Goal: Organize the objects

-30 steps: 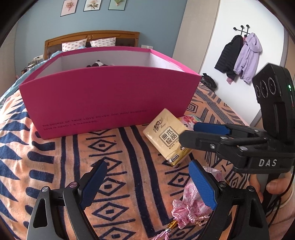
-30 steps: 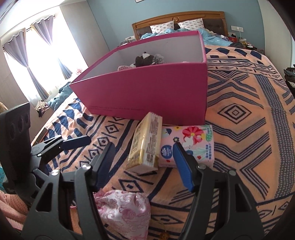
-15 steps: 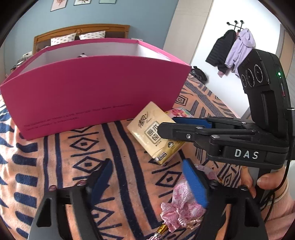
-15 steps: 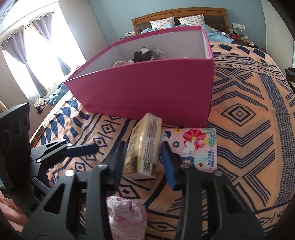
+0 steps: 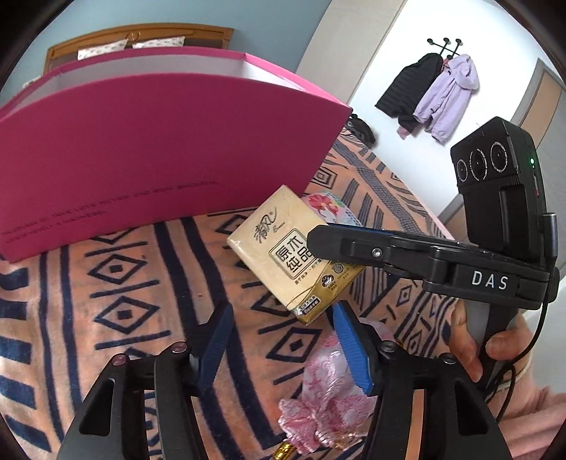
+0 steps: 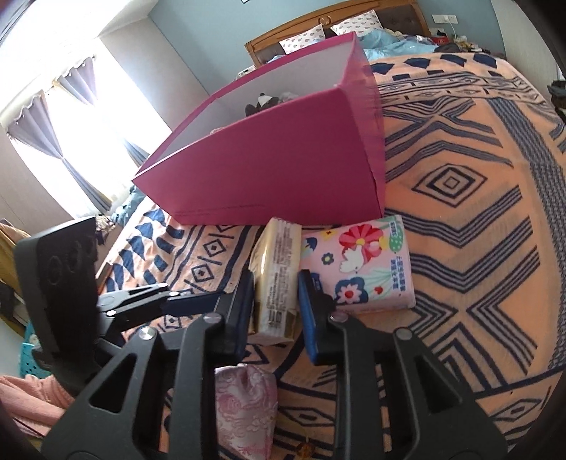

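You are working in a home bedroom. At the top of the right wrist frame stands a wooden headboard [image 6: 339, 21] with patterned pillows [image 6: 357, 23] against it, and a patterned orange and navy bedspread [image 6: 477, 170] fills the right side. Curtains [image 6: 70, 141] frame a bright window at left. At upper right of the left wrist frame, jackets [image 5: 435, 95] hang on wall hooks.

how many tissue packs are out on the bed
2. The yellow pack stands on edge between the right gripper fingers, just in front of the pink box. The floral pack lies against its right side. More could be hidden inside the box.
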The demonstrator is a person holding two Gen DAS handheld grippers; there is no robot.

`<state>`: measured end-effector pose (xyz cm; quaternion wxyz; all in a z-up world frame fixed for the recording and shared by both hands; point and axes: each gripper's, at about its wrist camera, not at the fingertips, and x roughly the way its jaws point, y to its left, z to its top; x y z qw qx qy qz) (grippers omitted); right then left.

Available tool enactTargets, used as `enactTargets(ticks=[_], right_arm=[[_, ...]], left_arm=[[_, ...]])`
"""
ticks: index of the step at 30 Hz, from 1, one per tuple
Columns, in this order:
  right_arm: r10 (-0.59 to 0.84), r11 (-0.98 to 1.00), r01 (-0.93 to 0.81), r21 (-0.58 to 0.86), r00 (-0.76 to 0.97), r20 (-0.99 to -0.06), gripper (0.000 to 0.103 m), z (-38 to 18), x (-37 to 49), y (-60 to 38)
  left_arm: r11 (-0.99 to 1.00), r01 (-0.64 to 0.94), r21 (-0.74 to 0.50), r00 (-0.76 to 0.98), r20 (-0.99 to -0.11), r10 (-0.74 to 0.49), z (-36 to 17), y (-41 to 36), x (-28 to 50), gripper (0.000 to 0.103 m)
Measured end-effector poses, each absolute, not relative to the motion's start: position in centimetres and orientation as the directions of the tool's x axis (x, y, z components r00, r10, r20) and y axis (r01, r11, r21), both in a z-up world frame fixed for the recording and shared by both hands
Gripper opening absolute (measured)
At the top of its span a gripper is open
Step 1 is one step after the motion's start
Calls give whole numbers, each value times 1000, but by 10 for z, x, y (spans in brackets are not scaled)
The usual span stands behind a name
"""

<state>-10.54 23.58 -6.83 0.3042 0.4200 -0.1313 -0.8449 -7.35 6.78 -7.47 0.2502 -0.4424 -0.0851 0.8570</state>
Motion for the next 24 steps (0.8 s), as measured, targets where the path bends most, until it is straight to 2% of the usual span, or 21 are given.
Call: enactTargets(ticks=[12, 24], right_arm=[[-657, -754, 392, 528, -443, -610, 26, -72, -103, 238], [-674, -739, 409, 536, -446, -589, 26, -65, -94, 238]], left_arm=[[-815, -381, -437, -441, -688, 576, -78, 79, -84, 59], [-822, -414, -392, -482, -671, 563, -60, 81, -73, 59]])
